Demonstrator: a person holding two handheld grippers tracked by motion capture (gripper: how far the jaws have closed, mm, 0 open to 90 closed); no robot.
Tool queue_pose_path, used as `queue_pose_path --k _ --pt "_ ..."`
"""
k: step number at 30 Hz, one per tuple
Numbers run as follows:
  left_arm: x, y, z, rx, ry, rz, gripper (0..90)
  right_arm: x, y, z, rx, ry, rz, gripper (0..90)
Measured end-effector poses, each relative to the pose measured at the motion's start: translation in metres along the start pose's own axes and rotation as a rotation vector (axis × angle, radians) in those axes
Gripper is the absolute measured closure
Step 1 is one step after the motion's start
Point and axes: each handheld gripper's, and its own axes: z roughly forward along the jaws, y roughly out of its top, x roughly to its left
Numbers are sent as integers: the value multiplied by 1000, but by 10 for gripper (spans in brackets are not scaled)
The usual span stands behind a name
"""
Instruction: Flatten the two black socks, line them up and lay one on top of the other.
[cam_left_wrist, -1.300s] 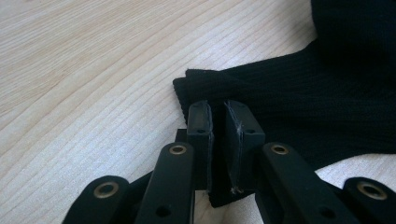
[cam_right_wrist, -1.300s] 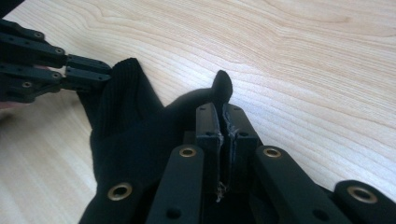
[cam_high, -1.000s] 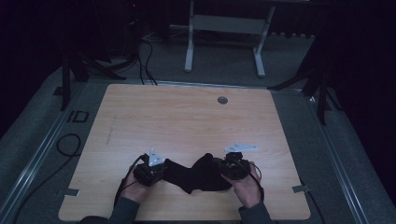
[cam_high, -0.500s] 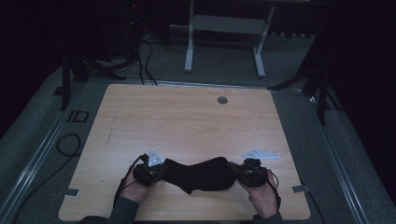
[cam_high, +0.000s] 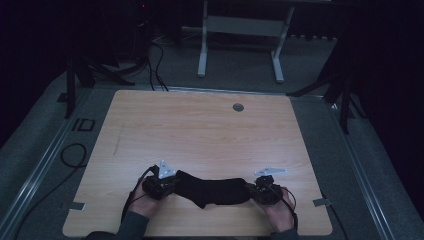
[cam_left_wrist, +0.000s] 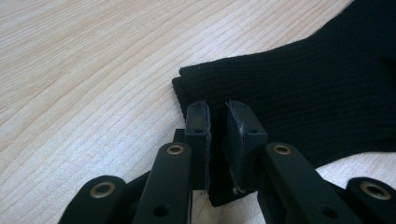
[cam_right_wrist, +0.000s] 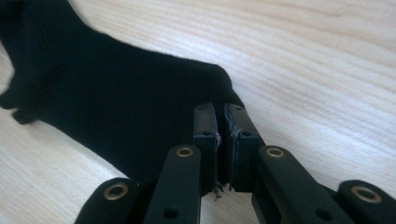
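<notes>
A black ribbed-knit sock (cam_high: 212, 189) lies on a pale wood-grain table (cam_high: 200, 130), between black fingers (cam_left_wrist: 197, 122).

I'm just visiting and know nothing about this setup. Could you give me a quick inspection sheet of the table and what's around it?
Surface: light wooden table, with a round grommet near its far edge.
Job's things: black sock, stretched flat between the two grippers near the near edge.
Clutter: nothing seen.
Grippers: left gripper shut on the sock's ribbed cuff; right gripper shut on its other end.
Cables: a black cable loops on the floor left of the table.
Surroundings: grey carpet, a white metal stand beyond the table, dark room.
</notes>
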Motion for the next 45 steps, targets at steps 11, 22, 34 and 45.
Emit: queue_pose_path --k 11,22,34,45 --pt "-2 2 2 -2 5 6 781 -1 0 14 23 -36 -23 821" --pt "-3 6 8 -22 25 5 734 -14 11 24 -18 -86 -21 803" --pt "0 12 12 -46 40 -12 659 -25 17 24 -55 -85 -16 711" --pt "7 12 -2 -144 -4 -73 535 -35 23 -10 -199 -38 -5 532"
